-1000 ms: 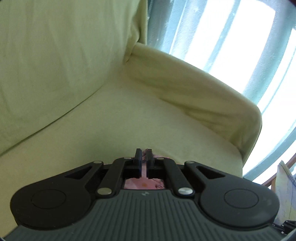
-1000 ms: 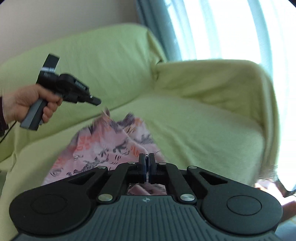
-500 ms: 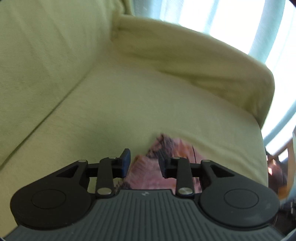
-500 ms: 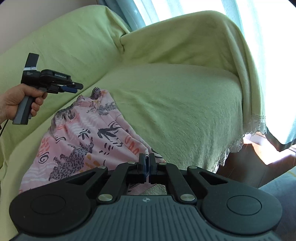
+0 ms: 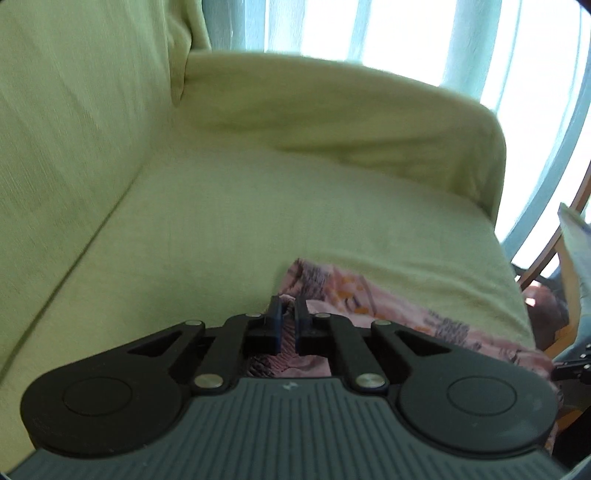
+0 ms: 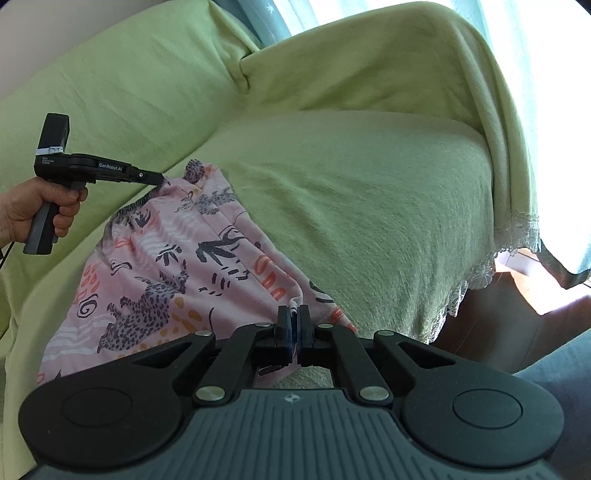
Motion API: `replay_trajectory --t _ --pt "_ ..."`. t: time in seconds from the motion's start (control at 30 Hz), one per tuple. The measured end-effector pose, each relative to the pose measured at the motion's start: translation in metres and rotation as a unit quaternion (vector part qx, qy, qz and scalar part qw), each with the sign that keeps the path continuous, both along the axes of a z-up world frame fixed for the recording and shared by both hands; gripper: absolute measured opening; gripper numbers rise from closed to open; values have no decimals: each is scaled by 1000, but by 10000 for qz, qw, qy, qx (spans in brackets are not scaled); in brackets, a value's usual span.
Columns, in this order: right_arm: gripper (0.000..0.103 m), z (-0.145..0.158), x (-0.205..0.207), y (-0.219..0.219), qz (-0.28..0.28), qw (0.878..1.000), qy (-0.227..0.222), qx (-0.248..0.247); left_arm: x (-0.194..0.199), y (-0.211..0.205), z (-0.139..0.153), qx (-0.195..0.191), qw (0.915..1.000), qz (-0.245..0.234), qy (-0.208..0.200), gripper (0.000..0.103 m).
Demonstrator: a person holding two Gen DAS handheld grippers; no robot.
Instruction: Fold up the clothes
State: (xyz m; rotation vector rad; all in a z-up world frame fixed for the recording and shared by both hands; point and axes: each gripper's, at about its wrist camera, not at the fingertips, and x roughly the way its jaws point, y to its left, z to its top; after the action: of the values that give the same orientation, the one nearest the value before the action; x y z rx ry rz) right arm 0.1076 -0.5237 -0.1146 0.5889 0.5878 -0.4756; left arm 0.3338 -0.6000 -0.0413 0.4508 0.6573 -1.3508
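The shorts (image 6: 173, 266), pink with dark animal prints, lie spread on the seat of a sofa (image 6: 369, 192) draped in a light green cover, their gathered waistband toward the backrest and one hem corner near the front edge of the cushion. The left gripper (image 6: 160, 180) reaches in from the left side, held level by a bare hand (image 6: 40, 206) wrapped around its grey handle, knuckles outward, a dark cable trailing down from below the wrist. Its jaws have just been closing, and now they stand pressed together on the waistband edge, the cloth bunched up between the blue pads; from its own camera the same gripper (image 5: 287, 319) tilts downward over the cushion, with pink fabric caught in the narrow slit between its fingers. The right gripper (image 6: 294, 325) sits nearer the front of the seat, also pitched down, its jaws clamped tight on the hem corner, a thin fold of pink cloth rising between the pads. The hand behind it is out of view. Between the two pinches the shorts lie mostly flat, with soft folds running lengthwise. Beyond the armrest (image 6: 388, 62) hang pale blue curtains (image 5: 369, 33) against a bright window.
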Motion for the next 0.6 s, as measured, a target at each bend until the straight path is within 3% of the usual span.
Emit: replay_trajectory --t 0.2,0.37,0.5,0.6 --pt "2 8 -12 0 -291 9993 -150 -188 0 -5 11 -402 9990 -180 6 3" --pt "1 14 -22 3 -651 9966 -143 -483 5 -22 -3 -378 9992 -101 84 2" --pt "1 14 -29 3 -769 9956 -63 -523 3 -27 -4 -675 9971 -293 204 2" --pt "2 10 -28 5 -589 9970 112 -485 3 -37 -12 -528 9982 -252 127 2"
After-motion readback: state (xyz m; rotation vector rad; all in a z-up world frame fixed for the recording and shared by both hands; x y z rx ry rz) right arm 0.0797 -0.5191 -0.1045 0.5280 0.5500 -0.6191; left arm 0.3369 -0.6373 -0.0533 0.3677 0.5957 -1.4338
